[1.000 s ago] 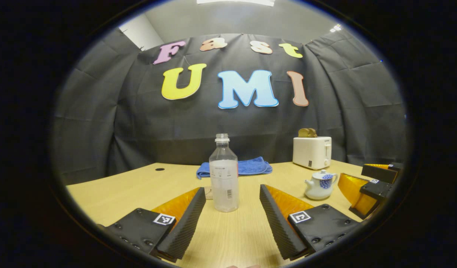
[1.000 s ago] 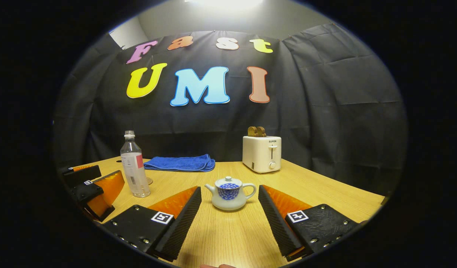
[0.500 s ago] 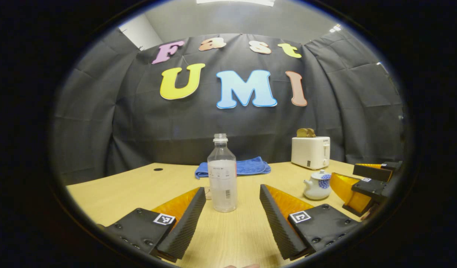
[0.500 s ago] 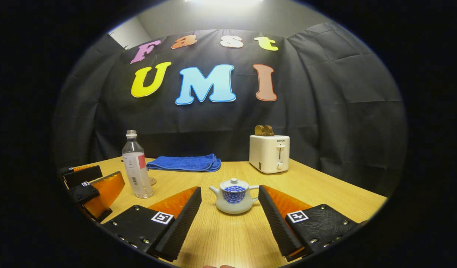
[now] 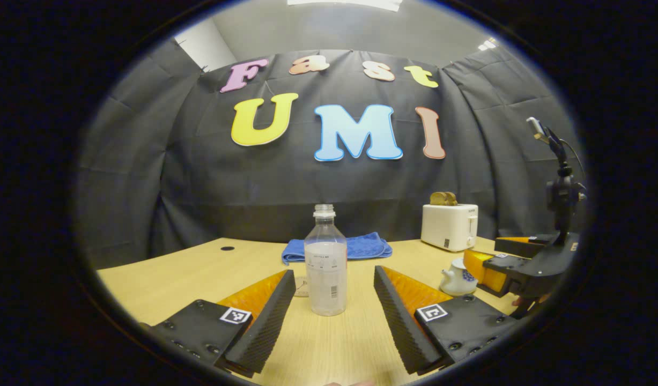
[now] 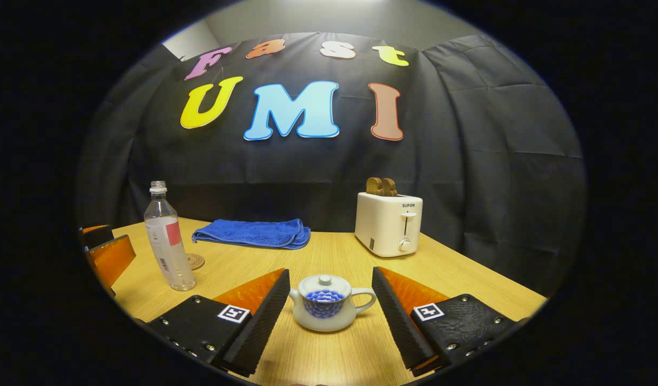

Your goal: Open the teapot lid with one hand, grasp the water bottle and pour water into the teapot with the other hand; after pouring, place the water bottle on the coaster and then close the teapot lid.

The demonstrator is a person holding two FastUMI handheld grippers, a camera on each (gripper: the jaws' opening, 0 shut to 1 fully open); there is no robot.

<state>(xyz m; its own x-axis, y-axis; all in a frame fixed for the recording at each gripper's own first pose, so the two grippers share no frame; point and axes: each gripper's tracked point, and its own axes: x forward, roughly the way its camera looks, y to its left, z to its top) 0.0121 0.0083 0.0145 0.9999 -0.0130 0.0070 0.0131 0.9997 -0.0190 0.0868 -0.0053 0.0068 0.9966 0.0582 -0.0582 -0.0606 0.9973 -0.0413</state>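
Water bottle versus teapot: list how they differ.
The water bottle is tall, clear plastic and uncapped; the teapot is squat, white with blue pattern, lid on. The bottle stands ahead of the left gripper; the teapot sits between the right gripper's open fingers. Both stand upright, ungrasped.

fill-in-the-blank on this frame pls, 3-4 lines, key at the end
1. The teapot lid is ____ the pot.
2. The right gripper has its fingers on either side of the ____.
3. The bottle stands ____ on the table, ahead of the open left gripper.
4. The blue towel lies to the ____ of the toaster in the right gripper view.

Missing words: on; teapot; upright; left
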